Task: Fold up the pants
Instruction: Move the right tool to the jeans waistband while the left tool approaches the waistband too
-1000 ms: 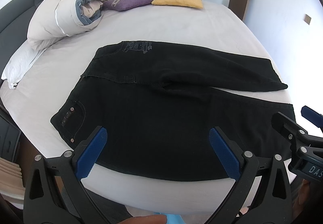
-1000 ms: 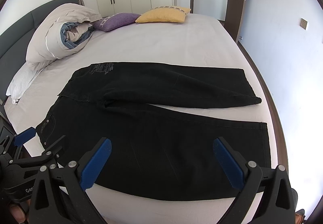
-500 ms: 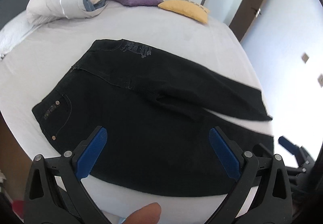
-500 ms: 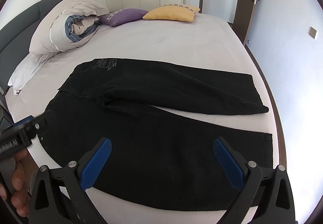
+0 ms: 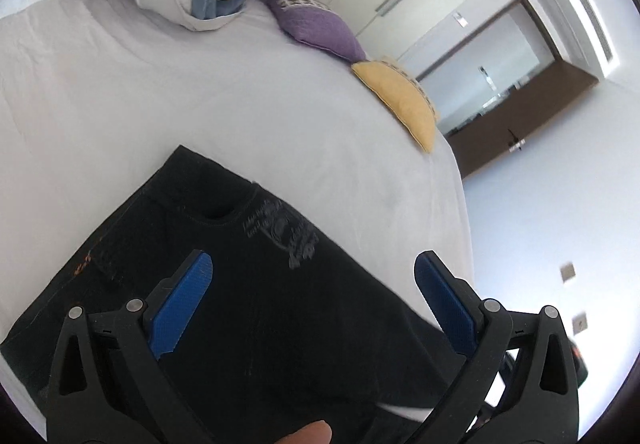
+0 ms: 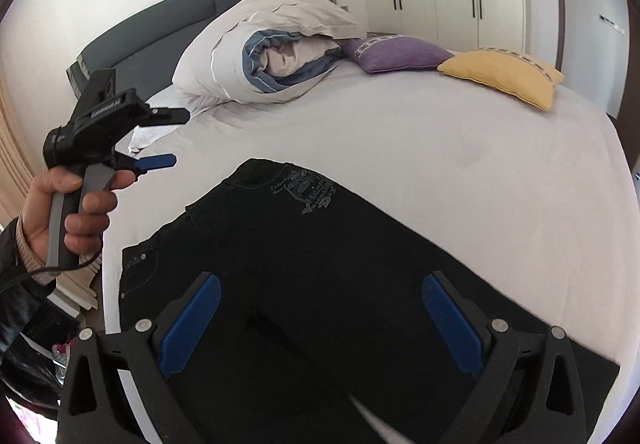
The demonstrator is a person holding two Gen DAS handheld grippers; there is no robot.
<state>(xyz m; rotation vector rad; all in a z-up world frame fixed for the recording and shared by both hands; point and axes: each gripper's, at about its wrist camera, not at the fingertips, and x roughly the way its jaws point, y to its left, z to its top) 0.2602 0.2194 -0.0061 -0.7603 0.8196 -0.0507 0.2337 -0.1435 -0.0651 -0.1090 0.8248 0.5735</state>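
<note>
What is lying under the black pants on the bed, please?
The pants lie spread flat on the white sheet of the bed, which shows bare around them. Whatever sits beneath the fabric itself is covered, so nothing more can be told.

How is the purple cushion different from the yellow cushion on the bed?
The purple cushion lies beside the rolled duvet, touching it; the yellow cushion lies farther from the duvet, near the bed's far edge. One is purple, the other yellow. Both have a patterned band along one edge and rest on the white sheet.
</note>
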